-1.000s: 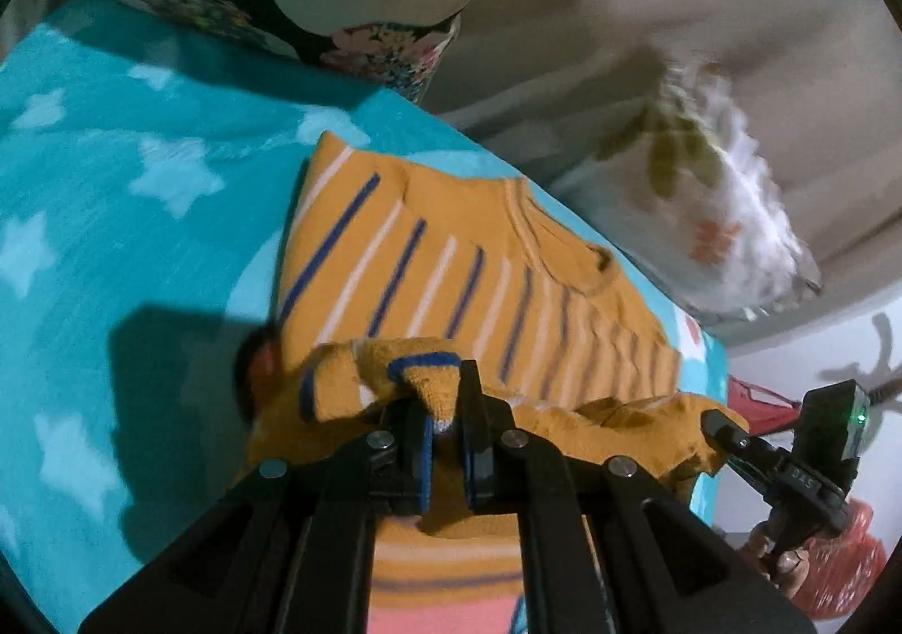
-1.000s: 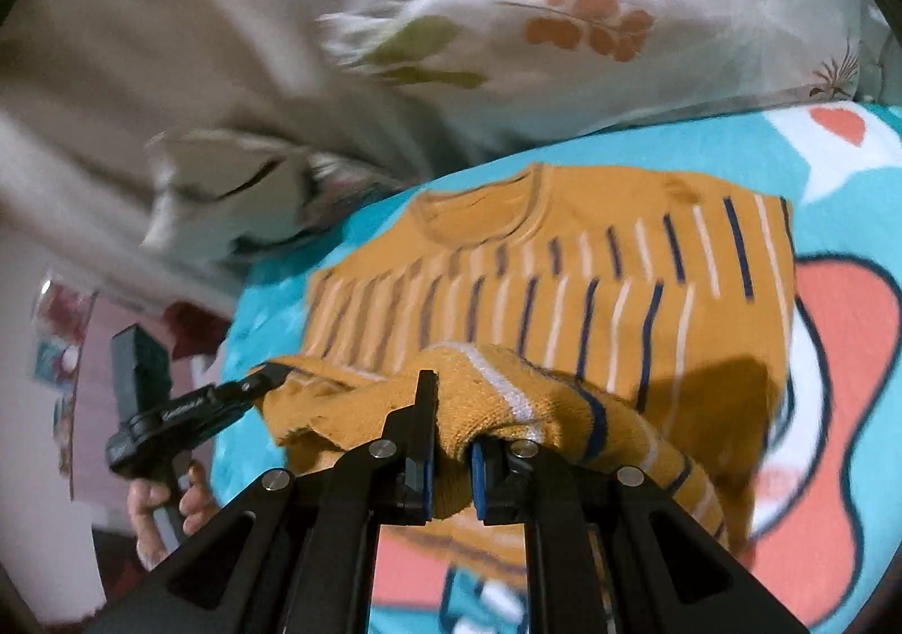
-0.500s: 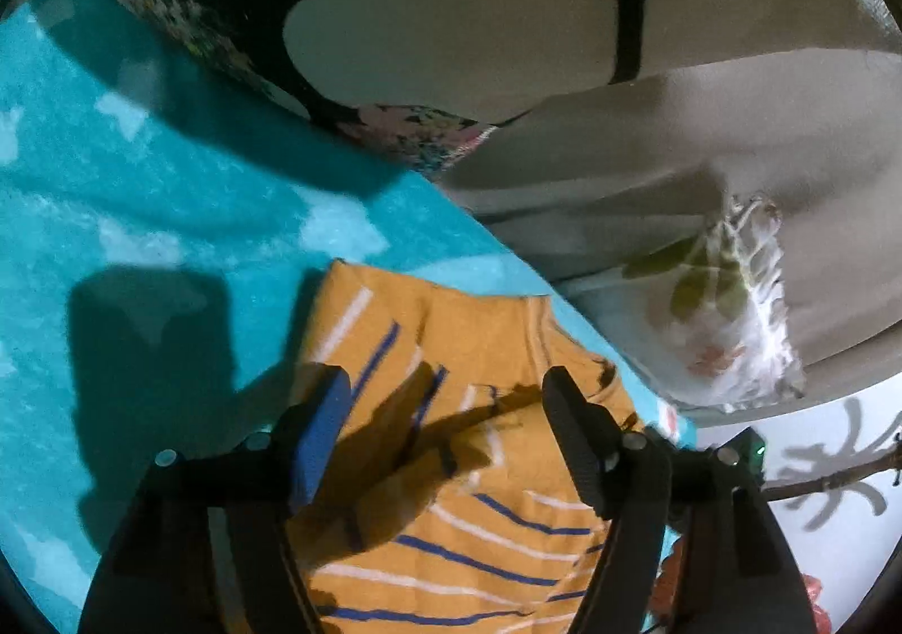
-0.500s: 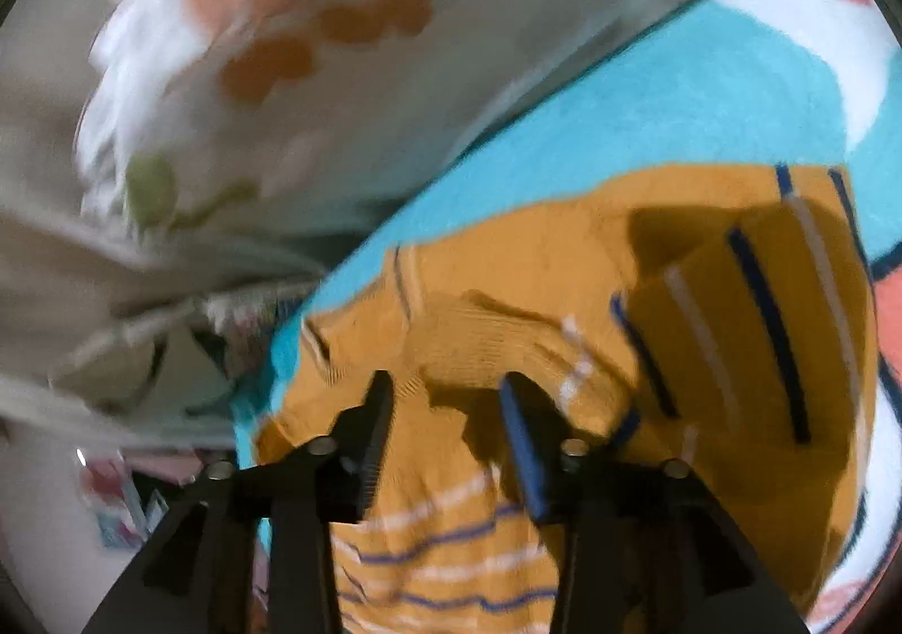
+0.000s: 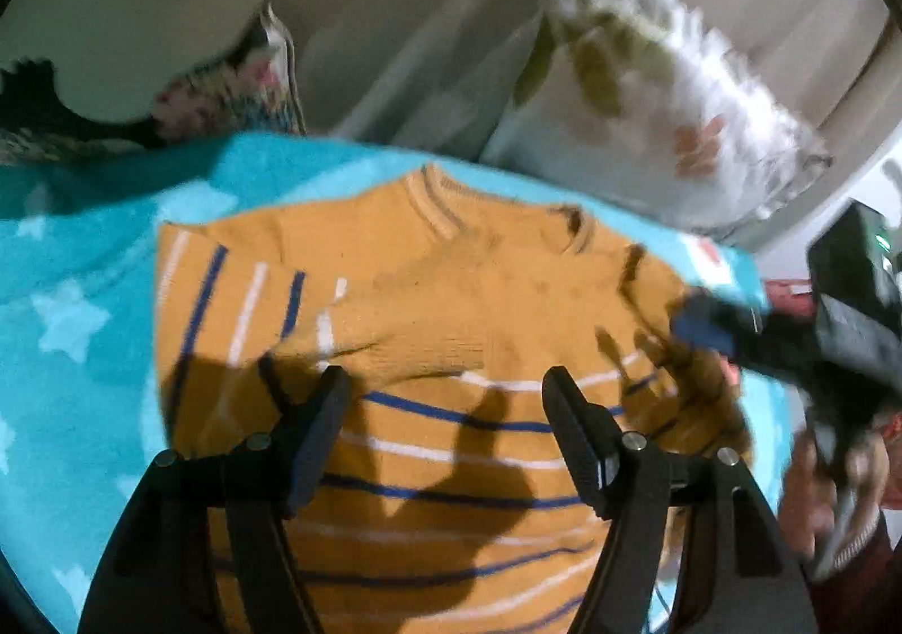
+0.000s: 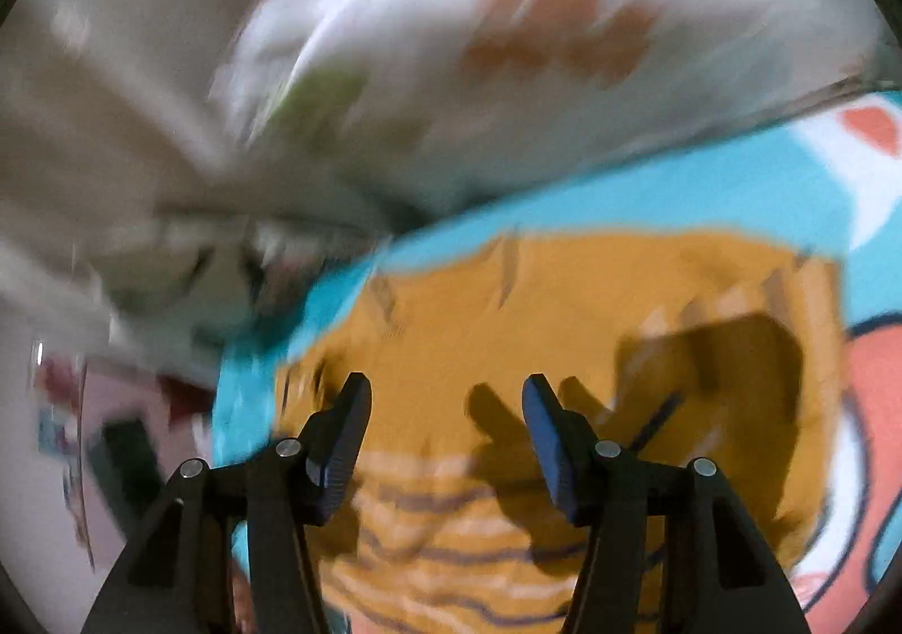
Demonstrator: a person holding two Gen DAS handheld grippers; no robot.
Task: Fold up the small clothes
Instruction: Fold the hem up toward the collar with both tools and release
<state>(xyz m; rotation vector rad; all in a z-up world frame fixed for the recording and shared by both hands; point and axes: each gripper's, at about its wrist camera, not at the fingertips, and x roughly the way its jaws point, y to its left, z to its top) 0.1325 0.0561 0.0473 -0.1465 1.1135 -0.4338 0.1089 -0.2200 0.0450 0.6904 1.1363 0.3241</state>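
Mustard-orange knit sweater with blue and white stripes point(image 5: 451, 329), flat on turquoise star-print blanket point(image 5: 73, 329), hem folded toward collar; left gripper point(image 5: 445, 397) spread, empty, above sweater; right gripper point(image 6: 445, 408) opening, empty; advisable: lift clear, avoid snagging fold.

Knit sweater point(image 5: 451, 296), matt (ribbed collar); fleecy blanket point(image 5: 84, 296), soft-looking.
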